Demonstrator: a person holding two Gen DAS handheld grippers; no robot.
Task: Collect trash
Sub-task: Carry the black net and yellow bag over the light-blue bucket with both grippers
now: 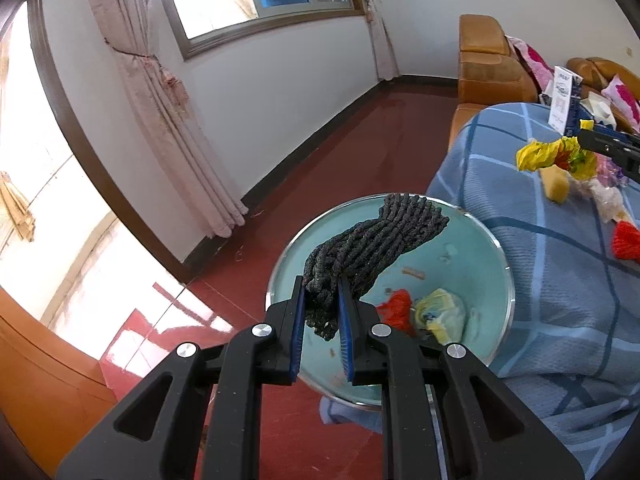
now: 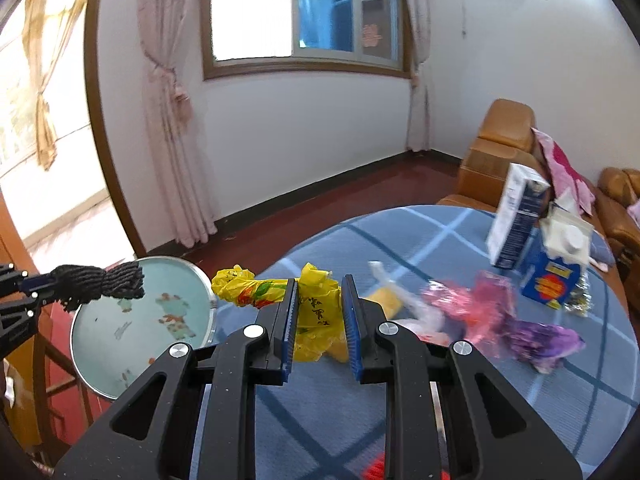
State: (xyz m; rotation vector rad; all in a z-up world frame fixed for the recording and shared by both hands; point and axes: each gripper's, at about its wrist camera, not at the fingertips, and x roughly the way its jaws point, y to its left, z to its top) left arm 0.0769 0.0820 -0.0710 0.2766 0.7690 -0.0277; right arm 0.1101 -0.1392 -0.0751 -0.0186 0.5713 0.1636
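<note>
Holding dark yarn (image 1: 372, 240) over the bin (image 1: 484, 256), the left gripper (image 1: 322, 312) should open squarely above; the right gripper (image 2: 320, 320) clamps a yellow bag (image 2: 316, 312).

Cord bundle (image 1: 372, 240): dark grey, twisted
Bin (image 1: 472, 248): pale teal
Bag (image 2: 316, 312): yellow, red-green print
Surface (image 2: 400, 240): blue plaid
Floor (image 1: 340, 152): dark red
</note>
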